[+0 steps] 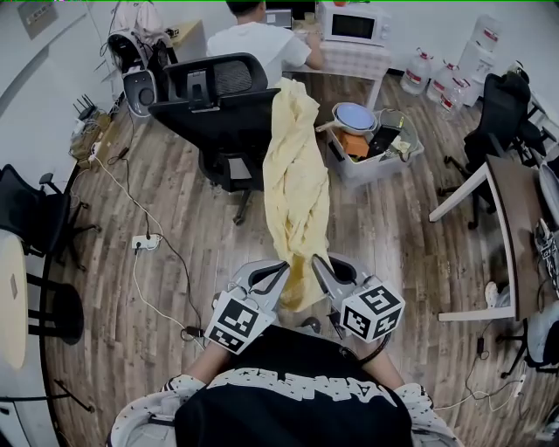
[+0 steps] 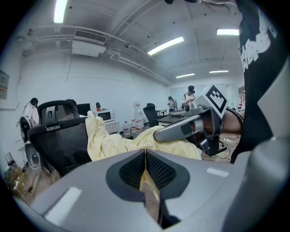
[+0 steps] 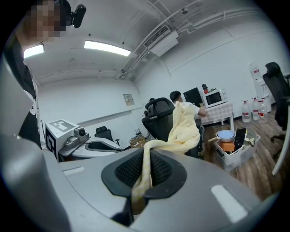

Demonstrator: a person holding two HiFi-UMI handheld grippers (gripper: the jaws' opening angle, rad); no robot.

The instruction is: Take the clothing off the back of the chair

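A pale yellow garment (image 1: 297,183) hangs from the top of a black office chair's back (image 1: 223,109) and stretches down toward me. Its near end is bunched between both grippers. My left gripper (image 1: 278,272) is shut on a thin fold of the cloth (image 2: 147,181). My right gripper (image 1: 321,269) is shut on a rolled strand of it (image 3: 144,170). The two grippers sit side by side, close to my chest. From the left gripper view the garment (image 2: 113,140) drapes off the chair (image 2: 59,136). The right gripper view shows the garment (image 3: 186,129) still over the chair (image 3: 158,118).
A person (image 1: 258,39) sits at a desk behind the chair, near a microwave (image 1: 354,24). A clear bin (image 1: 410,155) of items stands right of the chair. Water bottles (image 1: 419,70), another chair (image 1: 502,113), a table (image 1: 515,209) at right. Floor cables and power strip (image 1: 146,242) at left.
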